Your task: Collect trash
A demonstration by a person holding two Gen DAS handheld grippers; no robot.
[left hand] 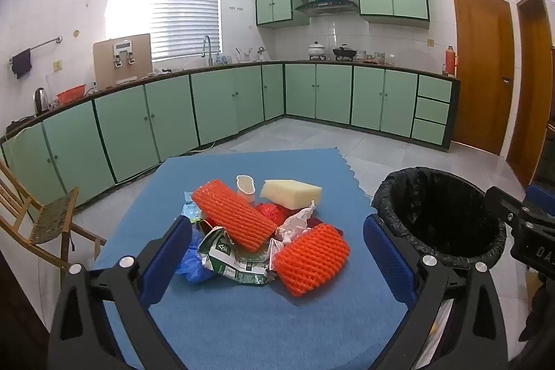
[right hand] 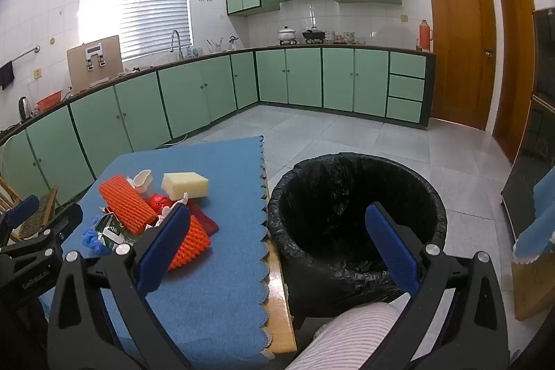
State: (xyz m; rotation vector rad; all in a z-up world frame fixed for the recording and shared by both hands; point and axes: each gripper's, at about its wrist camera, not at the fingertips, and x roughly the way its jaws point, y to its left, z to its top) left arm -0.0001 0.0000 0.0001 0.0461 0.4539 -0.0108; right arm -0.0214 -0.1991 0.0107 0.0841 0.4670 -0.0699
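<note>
The left gripper (left hand: 277,252) stands fully spread and holds nothing; its blue pads (left hand: 166,259) frame the heap of trash in the lower middle of the left view, I think so that the person can choose one piece before closing. The right gripper (right hand: 274,252) is also released and empty. In its view it hangs over the table edge, with one pad before the heap and the other before the bin, which looks like a waiting position beside the drop place.

The trash lies together on the blue mat (left hand: 242,318): a long orange foam net (left hand: 232,217), a shorter orange net (left hand: 312,259) nearest to the left gripper, a crumpled green and white carton (left hand: 229,259), white paper (left hand: 295,224), a yellow sponge (left hand: 291,193) and a small white cup (left hand: 246,186) further back.

The bin (right hand: 357,214), lined with a black bag, stands just beside the table at the right of the mat, probably so each piece has a short way to go. It seems empty, so collecting is not yet begun.
</note>
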